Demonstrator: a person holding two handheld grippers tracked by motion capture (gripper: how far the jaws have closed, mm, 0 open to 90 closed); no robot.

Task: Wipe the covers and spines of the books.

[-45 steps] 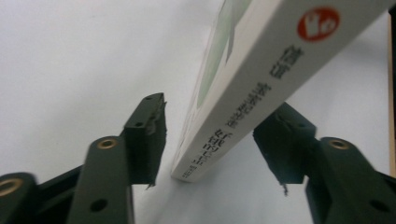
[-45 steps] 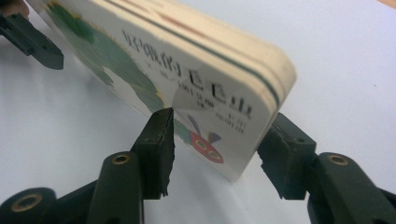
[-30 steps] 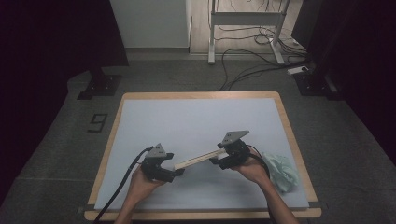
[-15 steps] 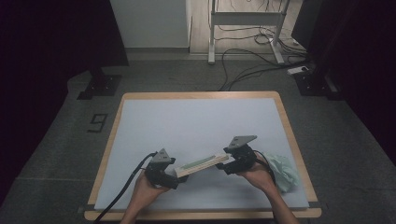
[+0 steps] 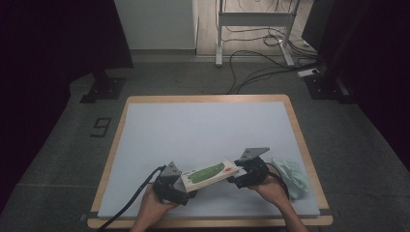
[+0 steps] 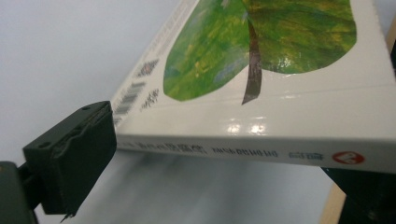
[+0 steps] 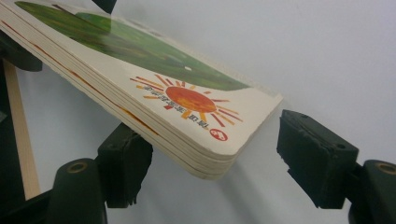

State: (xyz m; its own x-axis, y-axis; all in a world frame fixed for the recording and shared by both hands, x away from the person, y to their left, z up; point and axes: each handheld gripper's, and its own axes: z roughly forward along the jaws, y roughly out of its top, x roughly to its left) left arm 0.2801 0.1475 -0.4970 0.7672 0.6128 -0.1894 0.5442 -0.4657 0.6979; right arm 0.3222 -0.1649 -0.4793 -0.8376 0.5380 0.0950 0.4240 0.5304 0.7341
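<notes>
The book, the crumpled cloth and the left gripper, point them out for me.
book [image 5: 209, 175], high view, on its green cover picture.
crumpled cloth [image 5: 293, 175], high view, on its middle folds.
left gripper [image 5: 186, 192], high view, between its fingers by the book's near end.

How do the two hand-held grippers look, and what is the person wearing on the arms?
Both grippers, the left gripper and the right gripper, are black, each with a grey three-cornered plate on top. Their jaws end in blocky black pads with rough, worn edges and small round holes. A black cable trails from the left one. No sleeves are visible on the forearms.
</notes>
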